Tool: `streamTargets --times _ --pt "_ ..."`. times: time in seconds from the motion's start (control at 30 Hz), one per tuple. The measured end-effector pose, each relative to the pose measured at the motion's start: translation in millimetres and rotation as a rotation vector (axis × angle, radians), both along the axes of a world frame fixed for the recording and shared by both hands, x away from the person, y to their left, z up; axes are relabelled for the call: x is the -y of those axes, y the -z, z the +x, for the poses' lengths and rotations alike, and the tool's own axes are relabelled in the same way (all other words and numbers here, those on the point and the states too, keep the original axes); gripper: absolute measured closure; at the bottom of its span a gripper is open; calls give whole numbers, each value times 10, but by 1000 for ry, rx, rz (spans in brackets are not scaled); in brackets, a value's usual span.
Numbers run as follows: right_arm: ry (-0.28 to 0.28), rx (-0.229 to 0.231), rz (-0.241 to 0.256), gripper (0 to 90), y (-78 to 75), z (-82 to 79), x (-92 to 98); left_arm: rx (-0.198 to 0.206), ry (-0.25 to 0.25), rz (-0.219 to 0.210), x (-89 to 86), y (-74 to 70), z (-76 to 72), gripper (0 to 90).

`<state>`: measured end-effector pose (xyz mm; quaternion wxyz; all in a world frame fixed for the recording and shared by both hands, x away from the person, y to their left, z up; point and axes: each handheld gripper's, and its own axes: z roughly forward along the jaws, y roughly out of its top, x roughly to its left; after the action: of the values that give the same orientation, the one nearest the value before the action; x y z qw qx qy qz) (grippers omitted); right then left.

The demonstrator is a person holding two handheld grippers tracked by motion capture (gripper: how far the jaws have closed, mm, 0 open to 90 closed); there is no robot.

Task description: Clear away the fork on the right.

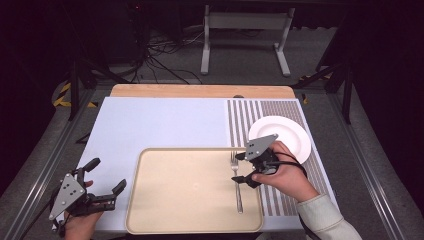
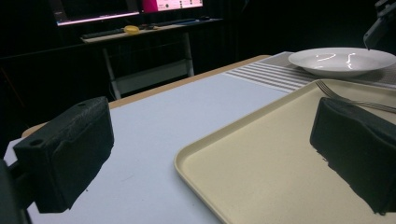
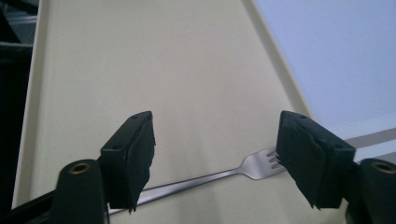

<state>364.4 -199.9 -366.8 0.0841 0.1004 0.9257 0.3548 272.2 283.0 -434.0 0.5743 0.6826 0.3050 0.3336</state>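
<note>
One fork on tray, lengthwise, tines twd far edge.

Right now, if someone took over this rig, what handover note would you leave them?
Right hand-held gripper: open, jaws straddling the fork, not closed on it.
Left hand-held gripper: open, holding nothing, left of the tray.
Fork lies on the tray's right side, tines toward the far edge. White plate sits on the striped mat, nothing on it.
Done: approach to the fork. Left: probably close, lift and place it.
</note>
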Motion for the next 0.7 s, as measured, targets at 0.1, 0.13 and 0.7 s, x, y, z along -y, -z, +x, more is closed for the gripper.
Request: streamTargets --times 0.1,0.13,0.7 --pt "29 24 53 262 -43 -25 101 -2 1 5 -2 -1 5 6" --pt "45 31 77 249 -59 -38 146 0 3 7 -2 -2 7 6" --pt "264 156 323 186 -67 -233 837 -2 -8 -1 -6 0 1 6"
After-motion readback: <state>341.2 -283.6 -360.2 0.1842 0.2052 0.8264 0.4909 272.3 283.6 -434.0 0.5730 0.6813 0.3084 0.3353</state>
